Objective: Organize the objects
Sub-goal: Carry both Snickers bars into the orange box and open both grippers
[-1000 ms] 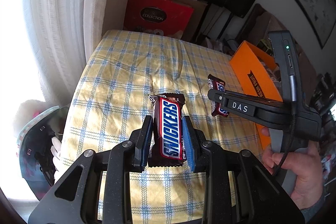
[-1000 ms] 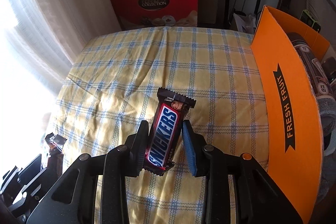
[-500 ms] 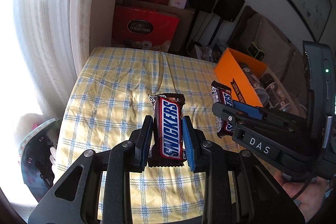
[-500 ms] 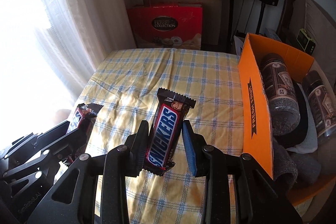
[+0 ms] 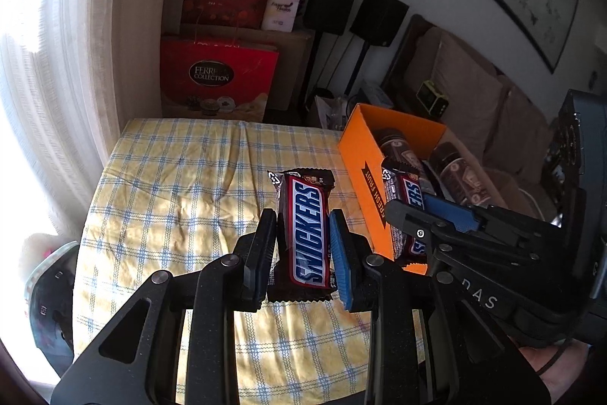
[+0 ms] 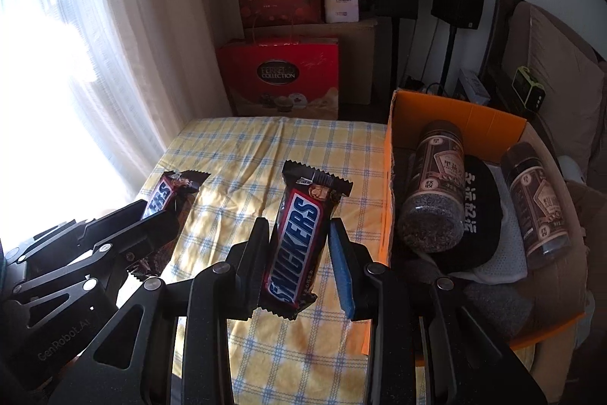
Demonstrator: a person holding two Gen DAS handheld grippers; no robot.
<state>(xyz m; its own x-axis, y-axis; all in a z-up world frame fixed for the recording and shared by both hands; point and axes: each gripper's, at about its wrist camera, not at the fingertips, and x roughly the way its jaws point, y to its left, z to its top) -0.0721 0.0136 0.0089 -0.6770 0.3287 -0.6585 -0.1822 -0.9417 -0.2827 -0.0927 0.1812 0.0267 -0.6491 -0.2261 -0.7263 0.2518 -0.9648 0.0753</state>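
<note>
My left gripper (image 5: 302,255) is shut on a Snickers bar (image 5: 307,234), held lengthwise above the yellow checked tablecloth (image 5: 182,185). My right gripper (image 6: 297,262) is shut on a second Snickers bar (image 6: 299,241), tilted slightly. Each gripper shows in the other's view: the right one (image 5: 436,215) with its bar (image 5: 408,200) at the near rim of the orange box (image 5: 364,169), the left one (image 6: 151,226) with its bar (image 6: 167,196) at the left. The orange box (image 6: 455,112) stands on the table's right side.
Two dark jars (image 6: 432,196) (image 6: 538,204), a black cap (image 6: 478,200) and white cloth lie in the orange box. Red gift bags (image 6: 280,78) and a carton stand beyond the table. Curtains (image 6: 95,63) hang left; a sofa (image 5: 474,82) sits right.
Both grippers have risen with their bars and drawn back from the table. The orange box's inside has come into view, and the right gripper now sits by its rim.
</note>
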